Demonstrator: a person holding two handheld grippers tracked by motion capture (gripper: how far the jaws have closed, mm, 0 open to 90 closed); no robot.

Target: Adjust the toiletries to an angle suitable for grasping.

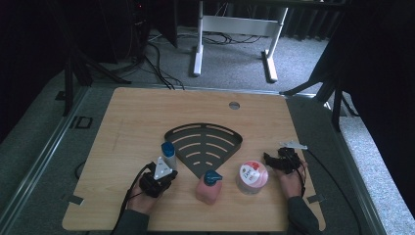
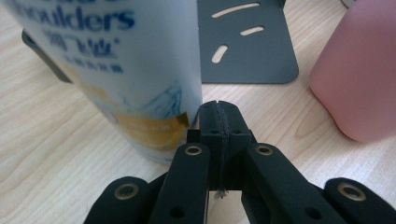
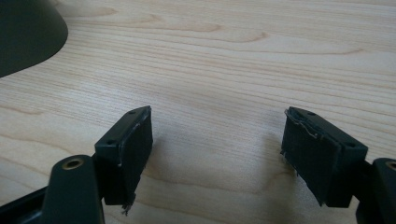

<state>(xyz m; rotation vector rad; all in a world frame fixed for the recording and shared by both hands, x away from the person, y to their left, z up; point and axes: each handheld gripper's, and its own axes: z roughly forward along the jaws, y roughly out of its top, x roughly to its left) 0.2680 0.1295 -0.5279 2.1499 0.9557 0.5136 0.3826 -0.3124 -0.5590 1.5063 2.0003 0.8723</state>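
Observation:
A white bottle with a blue cap (image 1: 168, 153) stands upright left of the dark fan-shaped rack (image 1: 230, 138). My left gripper (image 1: 170, 170) is just in front of its base. In the left gripper view the jaws (image 2: 218, 109) are shut together with nothing between them, and their tips sit beside the bottle's lower right side (image 2: 116, 70). My right gripper (image 1: 273, 161) rests near the table's right edge. Its jaws (image 3: 217, 135) stand open over bare wood, holding nothing.
A pink bottle with a teal cap (image 1: 209, 187) stands near the front, also at the right of the left gripper view (image 2: 359, 70). A round tub with a pink lid (image 1: 251, 177) sits left of my right gripper. The rack's corner (image 2: 247, 46) lies behind the white bottle.

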